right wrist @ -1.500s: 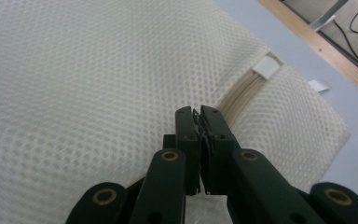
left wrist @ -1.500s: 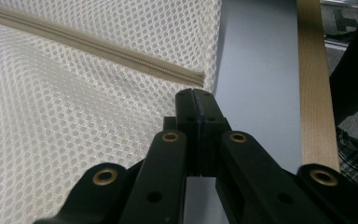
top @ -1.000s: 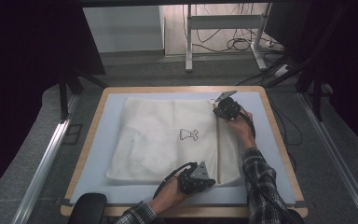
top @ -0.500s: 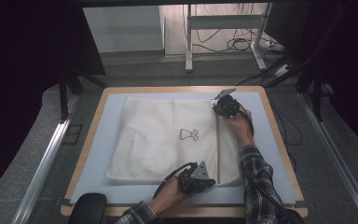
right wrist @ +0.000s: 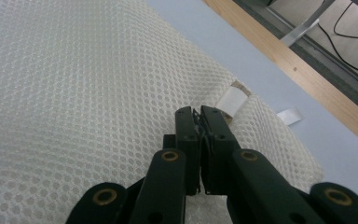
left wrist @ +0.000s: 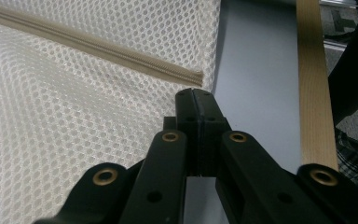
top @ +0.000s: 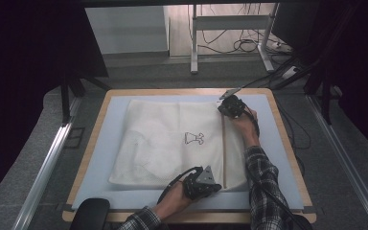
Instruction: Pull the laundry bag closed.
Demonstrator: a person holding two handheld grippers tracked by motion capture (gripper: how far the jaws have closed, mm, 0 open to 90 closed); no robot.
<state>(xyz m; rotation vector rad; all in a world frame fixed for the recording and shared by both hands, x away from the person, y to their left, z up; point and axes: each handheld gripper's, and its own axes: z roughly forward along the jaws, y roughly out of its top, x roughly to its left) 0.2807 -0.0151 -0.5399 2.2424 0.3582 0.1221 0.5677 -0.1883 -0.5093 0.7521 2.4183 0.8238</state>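
Lying flat on the pale blue mat (top: 100, 158) of the tabletop (top: 287, 139) is a big white mesh bag (top: 172, 139), the kind with lots of tiny holes. A beige zipper (top: 224, 153) runs along the bag's right side, from the near edge up to the far corner.

The left tool (top: 211, 184) sits at the near end of the zipper. In the left gripper view its two black jaws are pressed tight together right at the zipper's end (left wrist: 193, 79). I cannot tell if a bit of mesh is pinched there; the jaws look clenched on nothing.

The right tool (top: 225, 106) is at the far end of the zipper, at the bag's far corner. In the right gripper view its jaws are clenched too, with something small and dark nipped between the tips (right wrist: 198, 120). I think it is the zipper pull, but it is too small to be sure.

The zipper looks shut along the whole line, so the zipping seems done or nearly done. What may be left is to let go and move the hands away.

For writing, there is little to read. A small dark drawing (top: 194, 138) sits in the middle of the bag, with no letters I can make out. A small white tag (right wrist: 230, 101) pokes out at the far corner, and it looks blank.
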